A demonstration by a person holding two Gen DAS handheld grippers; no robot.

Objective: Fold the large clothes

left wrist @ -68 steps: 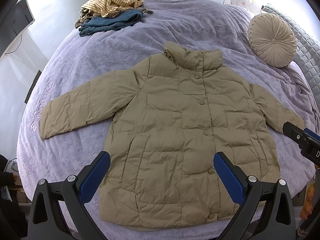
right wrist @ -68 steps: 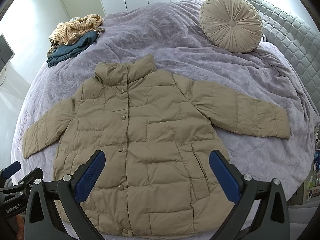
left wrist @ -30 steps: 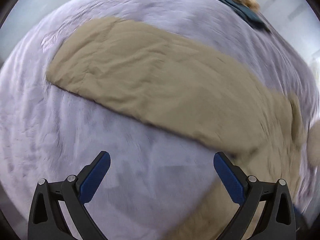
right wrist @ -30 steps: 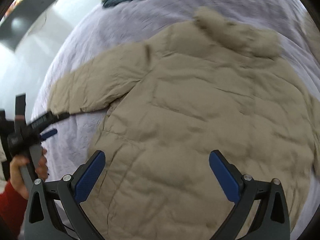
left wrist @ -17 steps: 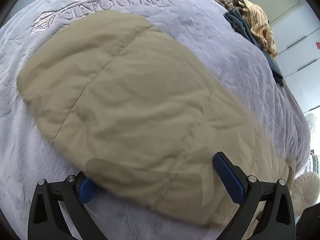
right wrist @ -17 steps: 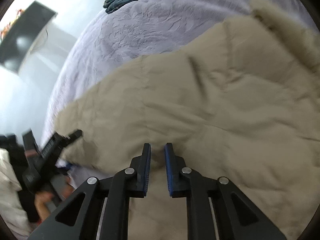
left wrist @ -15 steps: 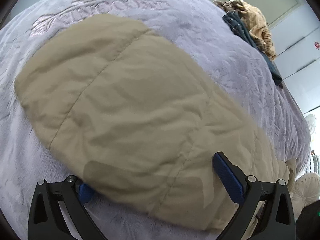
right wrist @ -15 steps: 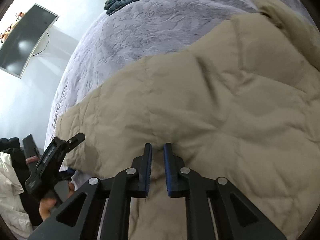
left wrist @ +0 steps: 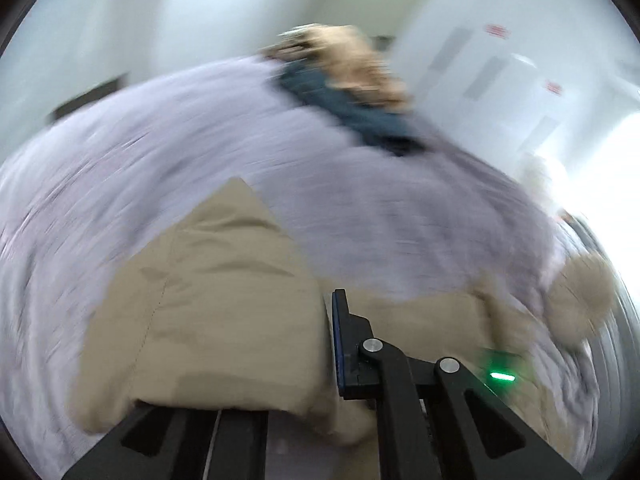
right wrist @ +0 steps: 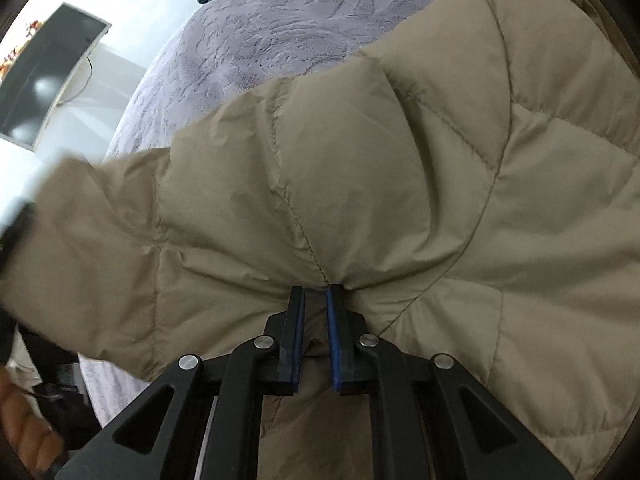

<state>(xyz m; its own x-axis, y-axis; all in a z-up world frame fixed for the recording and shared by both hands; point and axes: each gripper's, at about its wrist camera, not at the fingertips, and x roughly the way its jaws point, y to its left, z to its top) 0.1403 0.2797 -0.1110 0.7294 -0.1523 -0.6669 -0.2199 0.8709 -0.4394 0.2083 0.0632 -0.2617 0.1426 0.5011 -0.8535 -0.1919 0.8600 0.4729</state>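
You've got one jacket (right wrist: 400,184) here, a tan quilted puffer, spread on the bed (right wrist: 256,40) w/ its purple bedspread. Both claws are on it.

Right claw (right wrist: 316,292): jaws nearly together, pinching a ridge of jacket fabric right where a stitched seam runs down into the gap. The cloth puckers and fans out from that pinch on both sides. One sleeve (right wrist: 92,240) stretches off toward the left of the right wrist view, its end blurred.

Left claw (left wrist: 326,344): clamped tight on the sleeve end (left wrist: 208,312). Only one finger (left wrist: 344,344) shows, the blue-padded one; the other is buried under the fabric, which bulges over it. The sleeve end stands up in a peak above the bedspread. That whole view is smeared w/ blur, so finer detail is lost.

Elsewhere on the bed: one pile of clothes (left wrist: 352,92) at the far edge, a dark teal piece under a tan-yellow one; can't tell if there's more in it. One round beige cushion (left wrist: 580,292) at the right edge of the left view, blurred. One dark flat screen (right wrist: 44,80) on the wall beside the bed. Bottom left of the right view, a bit of your hand (right wrist: 24,440) shows, blurred.
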